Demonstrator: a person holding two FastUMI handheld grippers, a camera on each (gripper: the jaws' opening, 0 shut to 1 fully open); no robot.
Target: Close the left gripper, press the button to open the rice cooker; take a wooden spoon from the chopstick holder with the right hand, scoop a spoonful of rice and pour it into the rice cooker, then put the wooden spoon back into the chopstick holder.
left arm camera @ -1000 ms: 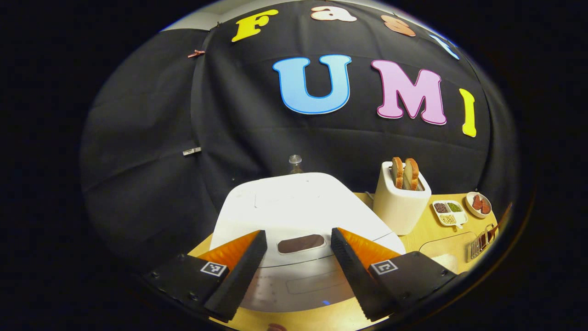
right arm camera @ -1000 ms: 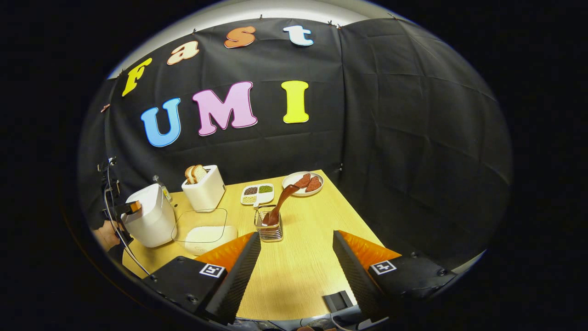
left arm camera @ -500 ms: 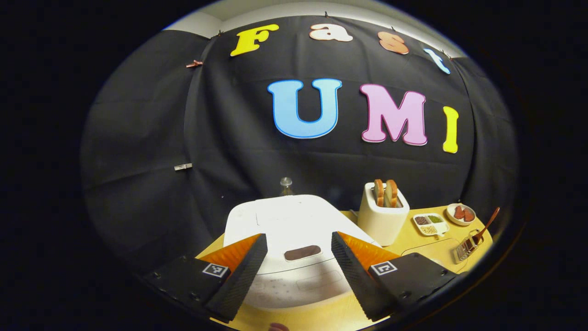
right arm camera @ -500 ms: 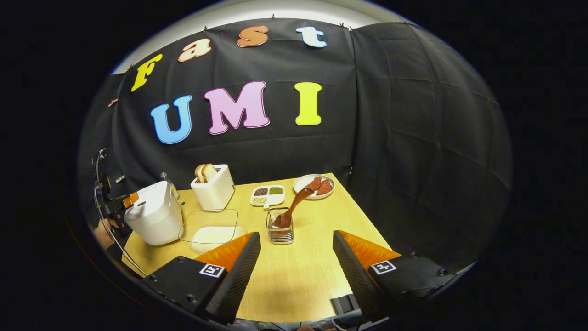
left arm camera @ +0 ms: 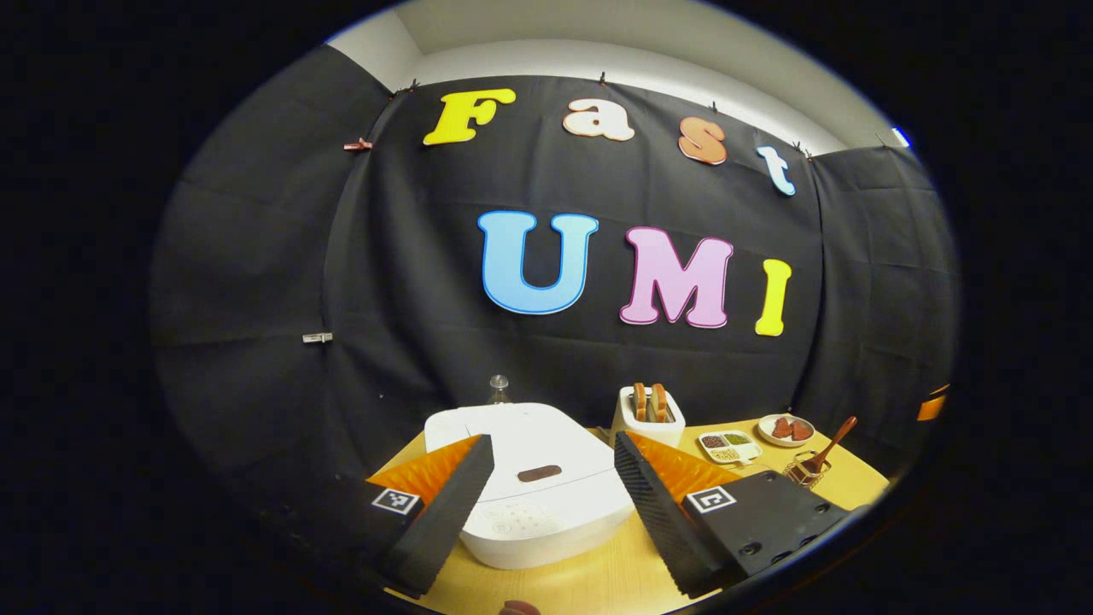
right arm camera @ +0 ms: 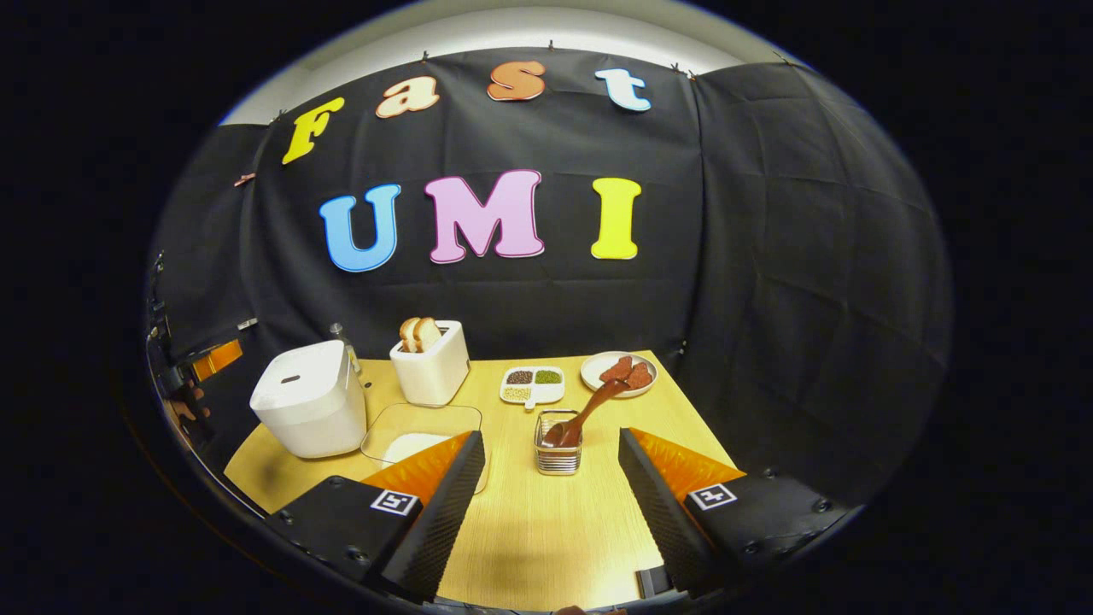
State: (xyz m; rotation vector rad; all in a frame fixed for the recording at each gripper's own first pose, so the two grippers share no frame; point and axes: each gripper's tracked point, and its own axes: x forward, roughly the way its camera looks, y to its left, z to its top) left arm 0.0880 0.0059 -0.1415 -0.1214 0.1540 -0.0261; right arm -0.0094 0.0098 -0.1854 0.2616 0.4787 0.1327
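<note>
Rice cooker (left arm camera: pixel 534 478) lid down on the counter (right arm camera: pixel 546 530), wooden spoon (right arm camera: pixel 589 412) standing in the chopstick holder (right arm camera: pixel 558 453): a scene fitting either end of the job. Left gripper (left arm camera: pixel 546 504) and right gripper (right arm camera: pixel 551 512) fingers spread, empty; cooker and holder each at their 12 o'clock.

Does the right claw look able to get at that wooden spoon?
Probably yes: the right claw is open, the wooden spoon leans out of the chopstick holder ahead, bare table between.
</note>
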